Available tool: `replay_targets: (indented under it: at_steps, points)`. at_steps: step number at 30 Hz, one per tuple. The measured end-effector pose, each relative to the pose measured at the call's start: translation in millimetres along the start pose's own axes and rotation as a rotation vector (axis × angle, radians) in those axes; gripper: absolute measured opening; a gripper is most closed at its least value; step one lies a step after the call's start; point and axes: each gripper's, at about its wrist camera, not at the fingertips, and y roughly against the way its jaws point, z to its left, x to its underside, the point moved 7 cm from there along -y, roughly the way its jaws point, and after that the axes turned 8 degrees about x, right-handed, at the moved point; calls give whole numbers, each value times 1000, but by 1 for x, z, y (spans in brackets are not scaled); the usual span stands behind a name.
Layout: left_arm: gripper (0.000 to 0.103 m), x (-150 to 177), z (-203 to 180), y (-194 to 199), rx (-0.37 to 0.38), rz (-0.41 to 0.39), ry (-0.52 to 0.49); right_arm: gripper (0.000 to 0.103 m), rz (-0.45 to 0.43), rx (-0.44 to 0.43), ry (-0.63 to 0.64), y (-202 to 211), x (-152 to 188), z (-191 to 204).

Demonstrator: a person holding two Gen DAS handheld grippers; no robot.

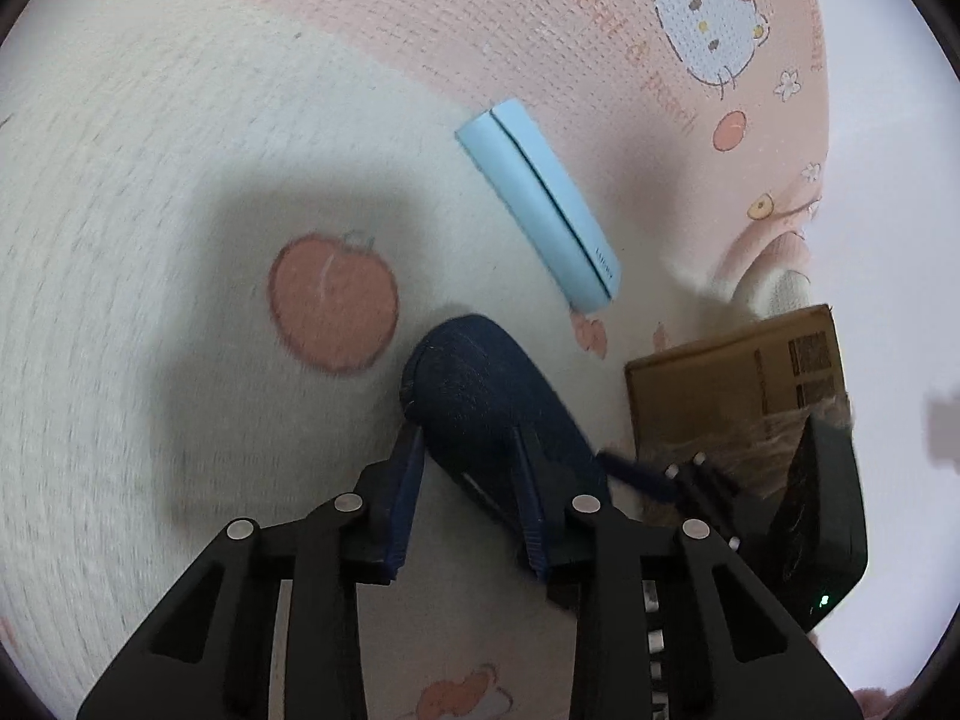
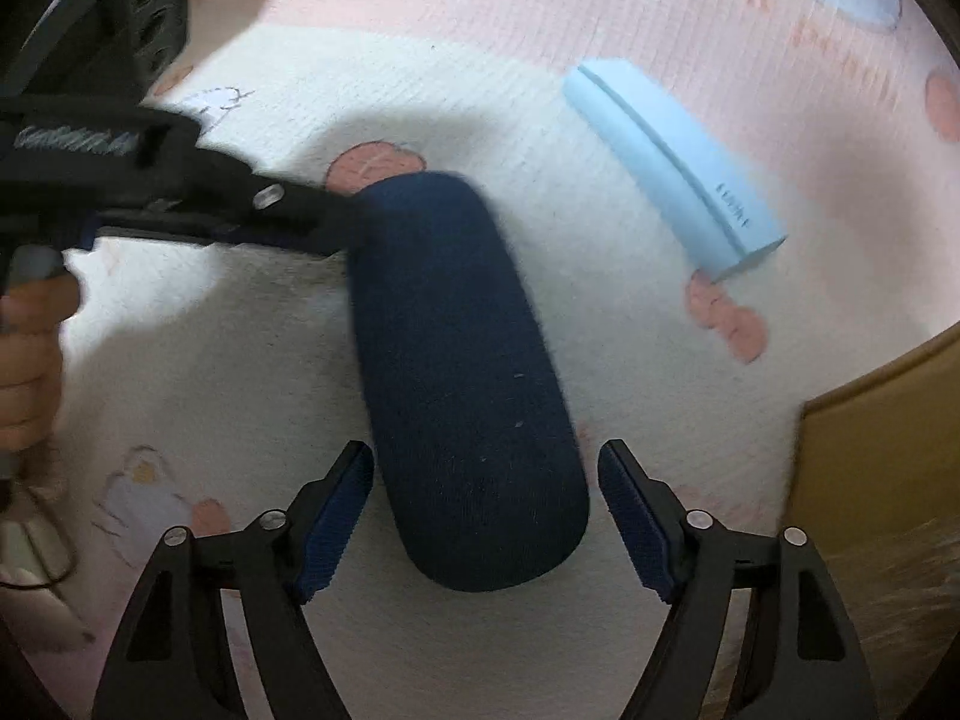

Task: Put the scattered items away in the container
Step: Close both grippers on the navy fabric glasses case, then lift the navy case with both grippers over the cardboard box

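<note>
A navy soft pouch lies on the white and pink cartoon mat. In the left wrist view my left gripper is closed on the far end of the pouch, with one pad at its side and the other on its top. The right wrist view shows the left gripper coming in from the left. My right gripper stands open astride the pouch's near end, with a small gap at each pad. One of its fingers shows beside the pouch. A light blue case lies apart on the mat.
A cardboard box stands at the right, close behind the right gripper. A person's hand holds the left gripper's handle at the left edge. Printed apples and cartoon figures mark the mat.
</note>
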Motion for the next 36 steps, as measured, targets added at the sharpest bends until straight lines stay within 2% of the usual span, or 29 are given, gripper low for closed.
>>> replay_targets:
  at_steps: [2, 4, 6, 8, 11, 17, 20, 24, 25, 32, 36]
  points:
    - [33, -7, -2, -5, -3, 11, -17, 75, 29, -44, -23, 0, -1, 5]
    - [33, -12, -4, -10, -13, 28, -28, 75, 28, -23, -30, 1, -5, 5]
    - [39, -12, -4, -11, -9, 27, -13, 76, 15, 17, -33, 3, -11, 2]
    - [48, -8, -3, -11, 42, 31, 20, 75, 22, 7, -47, 3, -16, 0]
    - [48, 0, 2, -15, 111, 57, 94, 75, 42, -23, -83, 0, -22, -2]
    - [48, 10, 9, -19, 165, 53, 173, 75, 84, -84, -131, -10, -28, 4]
    - [46, 9, 4, -21, 170, 56, 149, 75, 82, -101, -141, -14, -32, 7]
    - [40, 7, -3, -22, 127, 56, 84, 62, 83, -68, -145, -16, -32, 4]
    - [40, 6, -4, -22, 128, 54, 84, 62, 82, -67, -143, -16, -32, 3]
    - [40, -2, -6, -16, 176, 34, 114, 60, 71, -92, -184, -6, -33, 0]
    - [40, -9, -22, -5, 222, 23, 103, 60, 34, -103, -247, 19, -38, -9]
